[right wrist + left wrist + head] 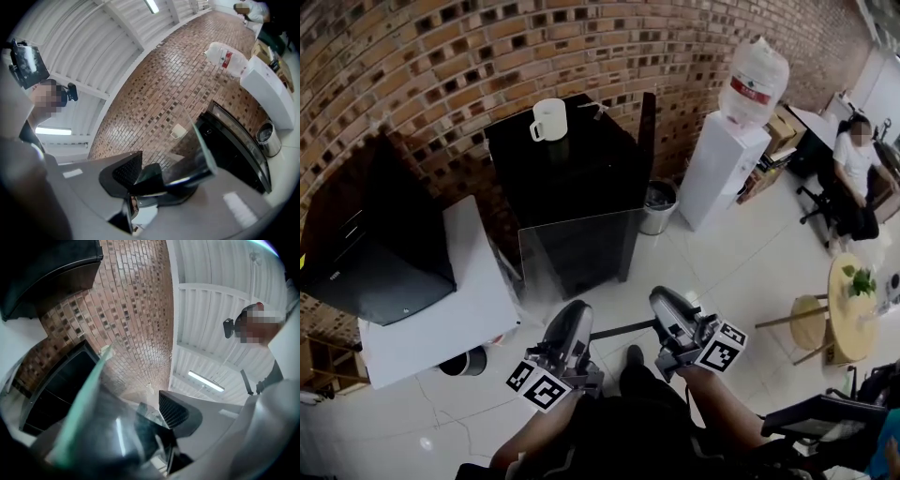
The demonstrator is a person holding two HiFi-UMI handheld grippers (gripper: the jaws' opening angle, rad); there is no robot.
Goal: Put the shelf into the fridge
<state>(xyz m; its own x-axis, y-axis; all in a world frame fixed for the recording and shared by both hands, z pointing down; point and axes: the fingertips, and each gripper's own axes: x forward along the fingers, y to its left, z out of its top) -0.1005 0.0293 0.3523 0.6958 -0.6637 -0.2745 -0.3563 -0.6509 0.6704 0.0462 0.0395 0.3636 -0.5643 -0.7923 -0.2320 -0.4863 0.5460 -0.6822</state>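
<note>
Jaws of left gripper [573,317] clamped on near edge of glass shelf [577,249], left side. Jaws of right gripper [664,306] clamped on same edge, right side. Shelf reaches forward from both jaw pairs, clear of floor, far edge raised. Black fridge [572,164] straight ahead of jaws, just beyond shelf's far edge. White mug [549,119] on fridge top, above and beyond jaws.

Head view looks down; gripper views tilt up at brick wall [412,56].
</note>
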